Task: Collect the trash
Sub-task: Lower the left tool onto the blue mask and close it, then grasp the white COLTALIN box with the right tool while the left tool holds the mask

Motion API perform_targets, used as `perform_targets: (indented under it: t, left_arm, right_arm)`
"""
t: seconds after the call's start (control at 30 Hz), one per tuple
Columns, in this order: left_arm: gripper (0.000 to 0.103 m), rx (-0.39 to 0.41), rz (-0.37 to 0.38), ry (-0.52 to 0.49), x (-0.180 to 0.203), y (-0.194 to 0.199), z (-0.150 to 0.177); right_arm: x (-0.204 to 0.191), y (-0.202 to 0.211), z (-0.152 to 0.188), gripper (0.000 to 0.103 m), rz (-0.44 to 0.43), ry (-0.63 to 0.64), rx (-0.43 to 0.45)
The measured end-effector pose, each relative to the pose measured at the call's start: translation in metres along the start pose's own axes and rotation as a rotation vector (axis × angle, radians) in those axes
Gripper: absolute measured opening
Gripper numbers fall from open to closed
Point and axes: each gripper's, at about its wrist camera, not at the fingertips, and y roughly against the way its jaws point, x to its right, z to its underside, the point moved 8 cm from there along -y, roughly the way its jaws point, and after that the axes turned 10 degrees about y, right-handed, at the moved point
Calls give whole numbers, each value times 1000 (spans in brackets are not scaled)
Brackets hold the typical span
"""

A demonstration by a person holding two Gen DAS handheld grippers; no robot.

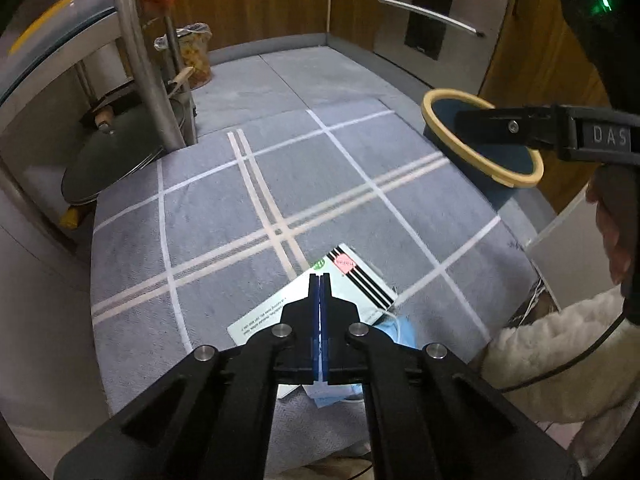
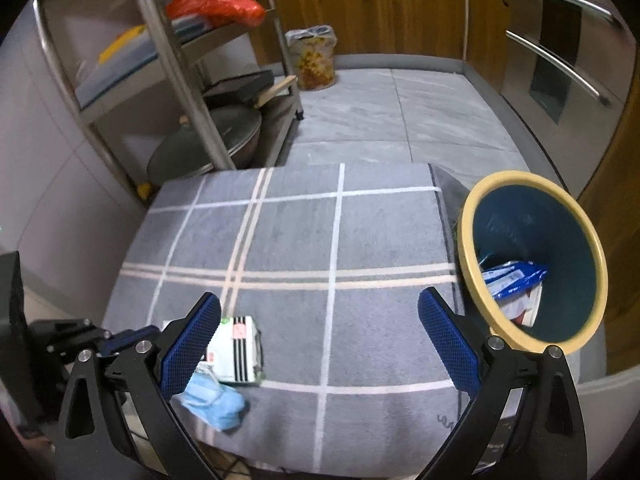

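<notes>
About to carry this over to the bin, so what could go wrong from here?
1. The left gripper looks shut on the white packet, seemingly near one edge; it may slip or swing when lifted.
2. The blue face mask lies against the packet, its loop close by; it might get dragged along.
3. The trash bin sits at the mat's far side, so the carry is long.

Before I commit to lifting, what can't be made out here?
- Left gripper: shut above the white packet; whether it pinches it is hidden, left view.
- Blue mask: blurred, part-hidden by fingers, right view.
- Bin: contents' print too small.
</notes>
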Motion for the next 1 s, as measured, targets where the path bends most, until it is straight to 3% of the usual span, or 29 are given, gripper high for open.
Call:
perform_targets:
  t: [0.1, 0.17, 0.23, 0.3, 0.4, 0.47, 0.5, 0.53, 0.7, 0.87, 1.0]
  left_arm:
    - [4, -65, 43, -8, 9, -12, 10]
    - [15, -99, 28, -45, 14, -21, 18]
    - [36, -121, 24, -63, 17, -26, 25]
    - [36, -137, 9, -85, 19, -31, 30]
    - [35, -163, -6, -101, 19, -39, 36]
    - [24, -169, -16, -109, 18, -42, 37]
    - [9, -174, -13, -107, 17, -43, 37]
    - [5, -176, -14, -105, 16, -43, 37]
    - [3, -137, -22, -98, 13, -35, 29]
    - [2, -35, -11, -24, 1, -8, 1]
    - [2, 54, 1, 44, -13, 23, -25]
  right_arm:
    - [0, 0, 0, 98, -12, -5, 0]
    - [-1, -1, -1, 98, -14, -8, 0]
    - [0, -1, -1, 98, -16, -6, -2]
    - [1, -2, 0, 98, -15, -7, -6]
    - [1, -3, 0, 98, -15, -12, -8]
    - [1, -3, 0, 98, -16, -11, -8]
    - [1, -3, 0, 98, -16, -11, -8]
    - [1, -3, 0, 98, -15, -10, -9]
    - [2, -3, 0, 98, -16, -8, -9]
    - [-2, -5, 5, 98, -31, 10, -15]
    - [-20, -13, 15, 98, -71, 108, -37]
